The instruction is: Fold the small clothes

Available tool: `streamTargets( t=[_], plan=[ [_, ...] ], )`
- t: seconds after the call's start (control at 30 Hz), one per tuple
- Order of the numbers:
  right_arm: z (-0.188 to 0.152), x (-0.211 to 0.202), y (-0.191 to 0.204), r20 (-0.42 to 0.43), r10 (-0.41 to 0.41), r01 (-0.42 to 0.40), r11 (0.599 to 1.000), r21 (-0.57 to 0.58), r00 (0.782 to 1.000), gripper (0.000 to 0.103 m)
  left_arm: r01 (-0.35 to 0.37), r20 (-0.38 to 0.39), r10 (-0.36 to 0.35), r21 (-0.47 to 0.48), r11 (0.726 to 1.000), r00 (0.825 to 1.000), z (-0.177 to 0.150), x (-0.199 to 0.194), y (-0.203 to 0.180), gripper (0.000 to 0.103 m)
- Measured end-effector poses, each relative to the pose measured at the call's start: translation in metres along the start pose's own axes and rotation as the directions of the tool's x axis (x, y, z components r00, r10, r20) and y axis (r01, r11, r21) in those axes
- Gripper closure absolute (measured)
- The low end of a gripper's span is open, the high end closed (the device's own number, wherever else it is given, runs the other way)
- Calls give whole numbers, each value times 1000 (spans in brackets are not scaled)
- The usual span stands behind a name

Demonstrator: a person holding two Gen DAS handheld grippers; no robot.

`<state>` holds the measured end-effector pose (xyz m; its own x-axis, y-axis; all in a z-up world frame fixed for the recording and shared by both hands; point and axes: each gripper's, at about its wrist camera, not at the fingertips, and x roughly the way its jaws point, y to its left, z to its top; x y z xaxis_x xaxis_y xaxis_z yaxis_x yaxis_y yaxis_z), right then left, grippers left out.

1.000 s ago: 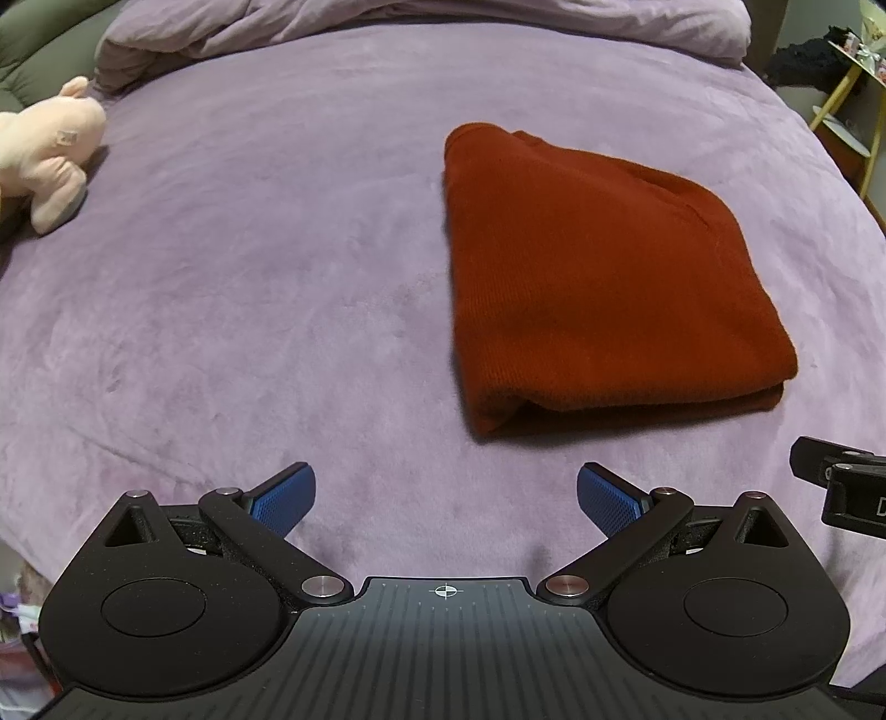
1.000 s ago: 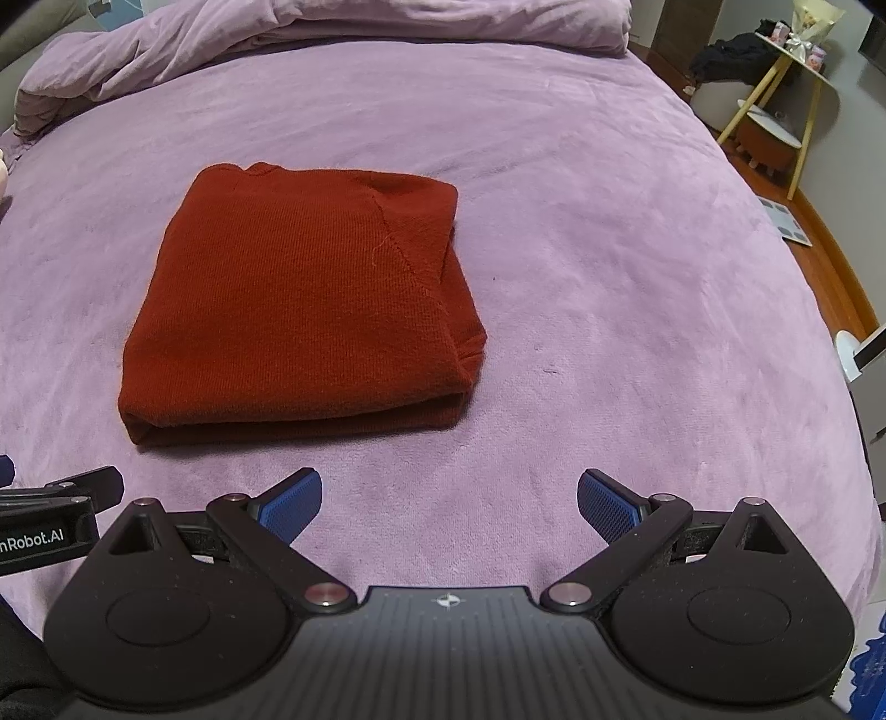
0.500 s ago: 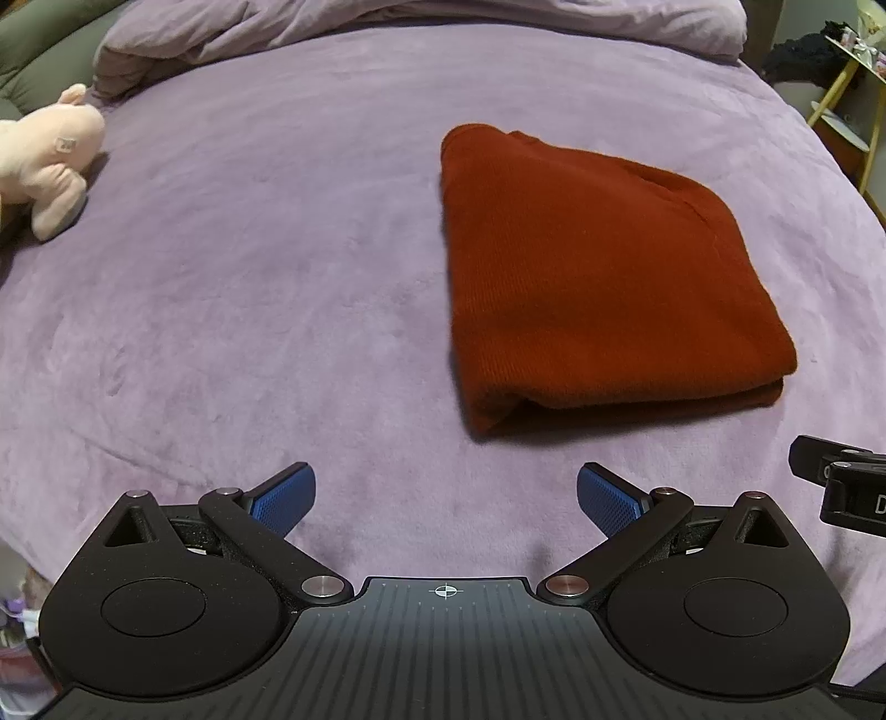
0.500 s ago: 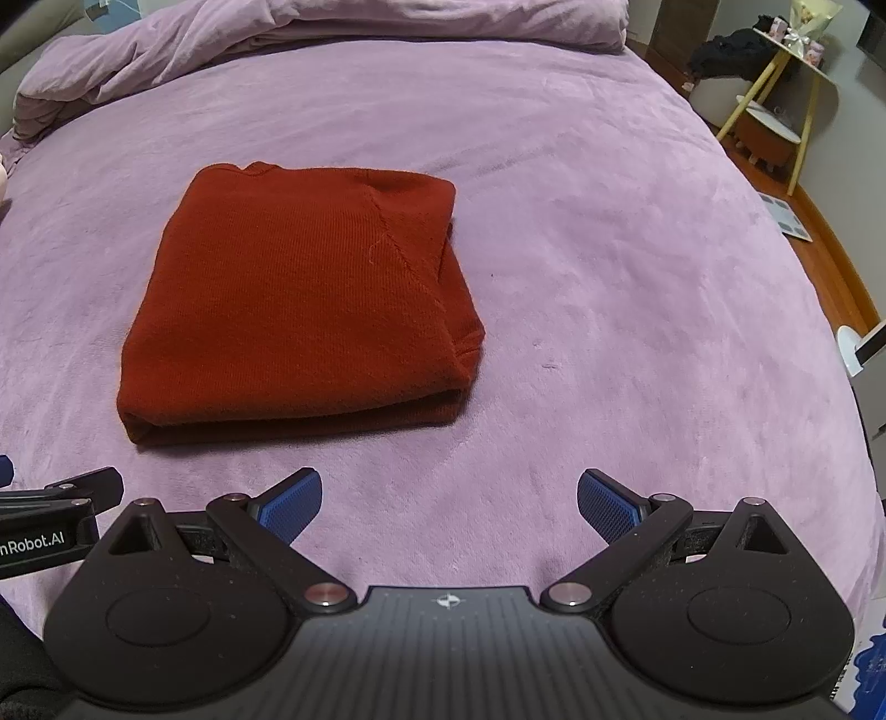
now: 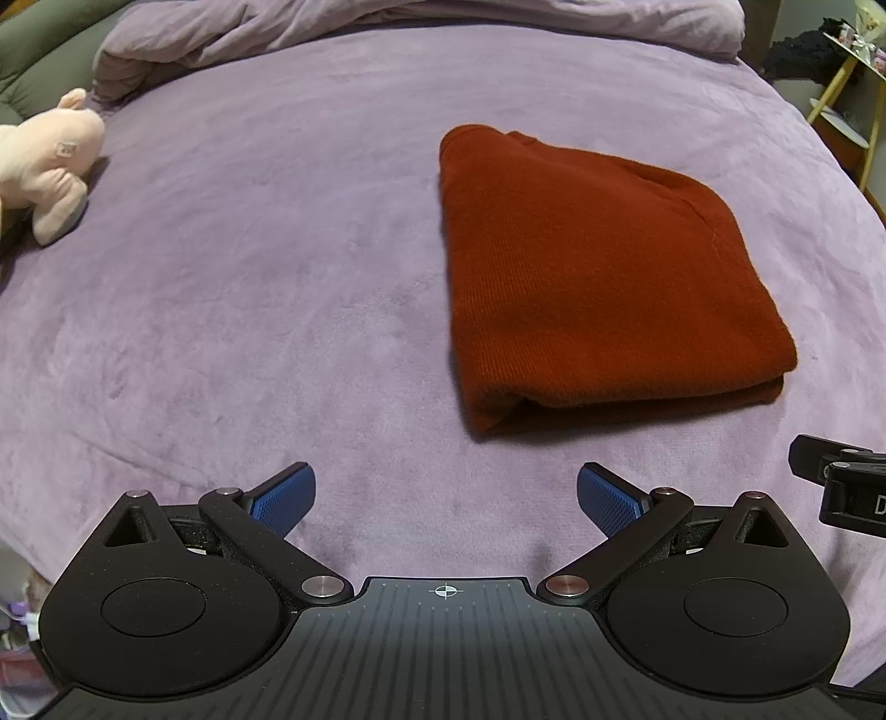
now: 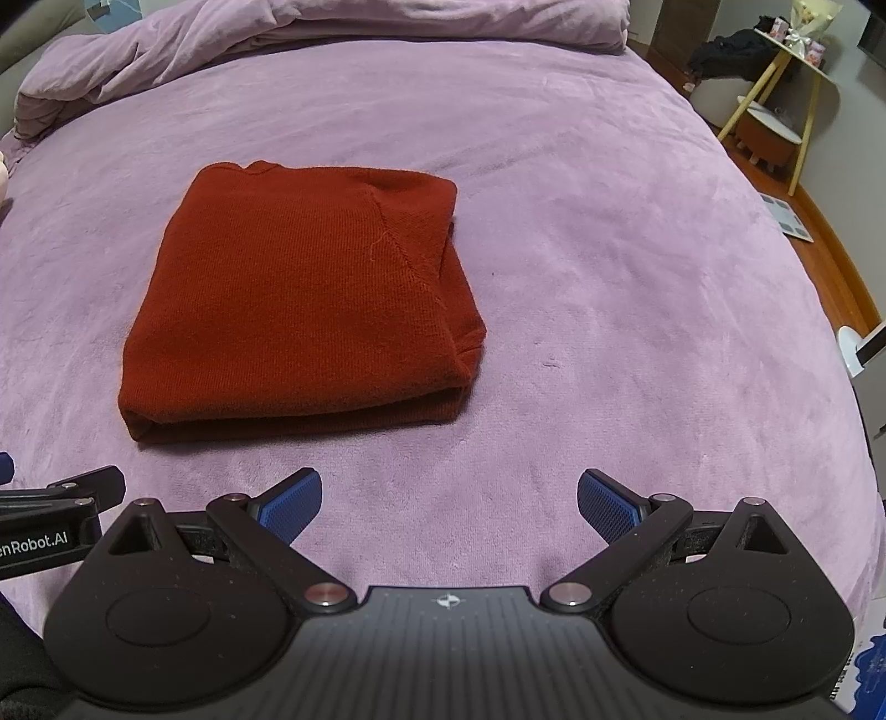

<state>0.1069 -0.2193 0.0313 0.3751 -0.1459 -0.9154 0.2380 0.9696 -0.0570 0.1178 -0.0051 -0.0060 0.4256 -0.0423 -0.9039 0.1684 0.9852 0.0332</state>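
Observation:
A rust-red knitted garment (image 5: 598, 277) lies folded into a neat rectangle on the purple bed cover (image 5: 249, 288). It also shows in the right wrist view (image 6: 310, 299). My left gripper (image 5: 446, 495) is open and empty, near the bed's front edge, to the left of and nearer than the garment. My right gripper (image 6: 448, 498) is open and empty, nearer than the garment and to its right. Neither gripper touches the cloth. The right gripper's edge shows at the far right of the left wrist view (image 5: 841, 482).
A pink plush toy (image 5: 44, 160) lies at the bed's far left. A bunched purple duvet (image 6: 310, 33) runs along the far side. A yellow-legged side table (image 6: 786, 94) and wooden floor (image 6: 830, 249) are to the right of the bed.
Both grippers have drifted very slightly; the garment sits a touch lower and nearer in the views. Nothing was grasped or released.

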Motion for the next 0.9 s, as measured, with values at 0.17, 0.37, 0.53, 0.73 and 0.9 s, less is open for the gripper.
streamTargets(
  t=[0.17,0.37,0.53,0.73,0.9],
  plan=[
    [-1,0,1,-1,0,0,1000,-3,1000,4,-4,2,4,2,1000,1000,0,-1,-1,0],
    [-1,0,1,0,-1,1,1000,-3,1000,4,-15,26,14,16,1000,1000,-3,-3,-3,0],
    [-2,0,3,3,-7,7,1000,-4,1000,4,11,22,-11,-1,1000,1000,-1,-4,-2,0],
    [-1,-2,3,6,-12,12,1000,-4,1000,4,7,27,-7,-5,1000,1000,-1,-6,-3,0],
    [-2,-3,4,9,-15,15,1000,-9,1000,4,10,25,-10,-4,1000,1000,-2,-7,-4,0]
  ],
)
